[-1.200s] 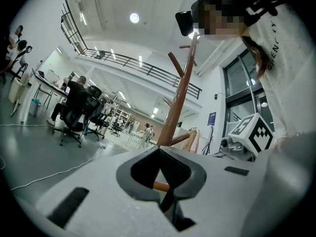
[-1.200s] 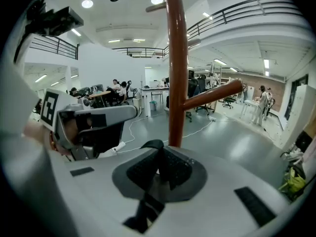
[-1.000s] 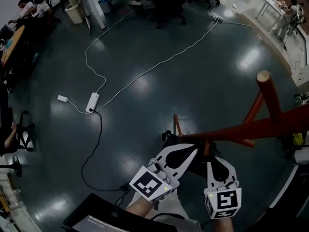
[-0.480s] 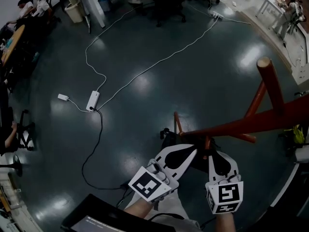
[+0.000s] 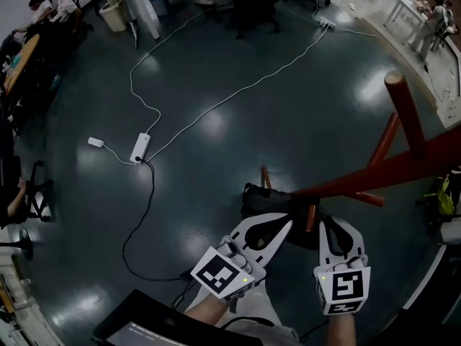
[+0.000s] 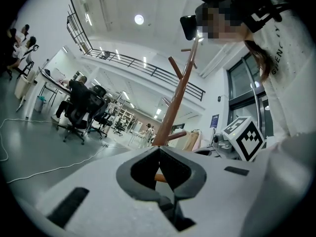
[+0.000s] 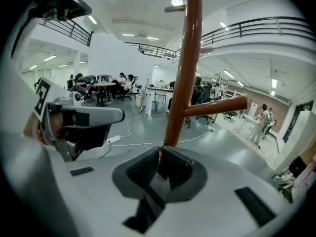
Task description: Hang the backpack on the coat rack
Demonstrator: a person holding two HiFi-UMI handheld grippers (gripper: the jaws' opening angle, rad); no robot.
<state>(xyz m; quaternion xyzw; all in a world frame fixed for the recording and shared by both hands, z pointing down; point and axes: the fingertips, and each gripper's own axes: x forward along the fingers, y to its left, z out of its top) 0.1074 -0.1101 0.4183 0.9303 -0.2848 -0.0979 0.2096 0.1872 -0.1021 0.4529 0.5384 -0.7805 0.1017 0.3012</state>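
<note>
**Item: backpack** [image 5: 268, 197]. Dark, soft-sided, slumped. It sits against the lower stem of the coat rack [image 5: 403, 168], among its lowest short pegs. Whether any loop already rests over a peg cannot be told from here.

**Landmark: coat rack.** Red-brown wooden pole with angled pegs, standing on a glossy dark floor [image 5: 216, 157]. The upper pegs are bare.

**Left gripper** [image 5: 287, 228]. Held just beside the rack's stem, on its left. Its jaws are clenched tip to tip, with dark fabric filling the window behind the tips, so it appears to be pinching the backpack.

**Right gripper** [image 5: 330, 225]. Held just beside the stem, on the other side of a low peg from the left one. It is likewise clamped, with dark woven cloth caught behind its tips, and the stem rises directly ahead of it.

**Handling, as judged.**
- The bag is limp and will sag and swing from any single hold. Its weight depends on its contents, which are not seen.
- The cloth is not slippery, but a pinch of the body fabric may creep.
- The top carry loop or a shoulder strap is the sound place to grip. Held taut between both claws, it would give an open loop to drop over a peg.

**Elsewhere.** A white power strip [image 5: 139, 148] and trailing cable [image 5: 238, 92] lie well apart from the rack.
</note>
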